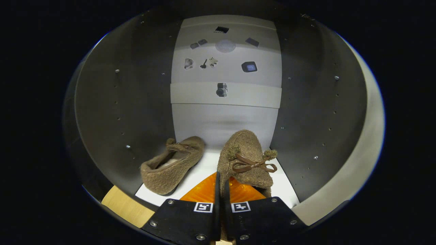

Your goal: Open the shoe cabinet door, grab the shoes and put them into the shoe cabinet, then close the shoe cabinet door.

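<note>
Both slippers look like rough, fuzzy fleece cloth: the left slipper (172,165) shows a smoother lining inside, and the right slipper (246,160) carries a smooth leather-like bow (253,165) with fluffy pompoms. The shoe cabinet (133,112) has matt dark side panels dotted with small shiny metal screws, a smooth matt white floor (204,166) and a pale back wall (226,115). The gripper (220,190), its jaws pressed on the right slipper's edge, has matt plates with glinting metal screws.

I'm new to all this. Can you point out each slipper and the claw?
Left slipper (170,166): gripper view, outer side wall.
Right slipper (246,160): gripper view, top by the bow.
Claw (221,190): gripper view, between fingertips pinching the right slipper's heel.
</note>
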Demonstrator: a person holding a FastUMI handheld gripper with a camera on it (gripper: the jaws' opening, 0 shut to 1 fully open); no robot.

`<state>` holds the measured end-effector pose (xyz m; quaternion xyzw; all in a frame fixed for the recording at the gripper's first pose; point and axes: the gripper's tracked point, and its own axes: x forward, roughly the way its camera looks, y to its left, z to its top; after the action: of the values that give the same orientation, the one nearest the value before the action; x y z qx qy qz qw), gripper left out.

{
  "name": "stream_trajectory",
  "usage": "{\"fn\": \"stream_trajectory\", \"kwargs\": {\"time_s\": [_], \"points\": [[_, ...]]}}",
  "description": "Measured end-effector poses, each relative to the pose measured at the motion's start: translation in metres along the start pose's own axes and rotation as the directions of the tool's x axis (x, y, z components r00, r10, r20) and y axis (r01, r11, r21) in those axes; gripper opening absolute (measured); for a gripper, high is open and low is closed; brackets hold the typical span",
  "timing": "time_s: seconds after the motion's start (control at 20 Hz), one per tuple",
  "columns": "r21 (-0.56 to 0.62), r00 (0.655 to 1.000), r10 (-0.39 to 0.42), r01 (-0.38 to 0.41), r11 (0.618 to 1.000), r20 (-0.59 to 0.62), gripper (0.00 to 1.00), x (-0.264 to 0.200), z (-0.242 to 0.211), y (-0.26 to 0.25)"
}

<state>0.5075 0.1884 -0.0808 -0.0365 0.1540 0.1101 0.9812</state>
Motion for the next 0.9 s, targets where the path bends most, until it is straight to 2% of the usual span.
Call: {"fn": "stream_trajectory", "kwargs": {"time_s": [0.3, 0.55, 0.65, 0.9], "points": [[-0.046, 0.999, -0.001, -0.001, 0.999, -0.04, 0.05, 0.048, 0.009, -0.011], [0.014, 0.994, 0.018, -0.016, 1.0, -0.106, 0.05, 0.078, -0.006, -0.006], [0.03, 0.993, 0.035, -0.032, 0.999, -0.111, 0.13, 0.082, -0.01, -0.004], [0.025, 0.993, 0.023, -0.021, 0.999, -0.114, 0.17, 0.081, -0.012, -0.004]]}}
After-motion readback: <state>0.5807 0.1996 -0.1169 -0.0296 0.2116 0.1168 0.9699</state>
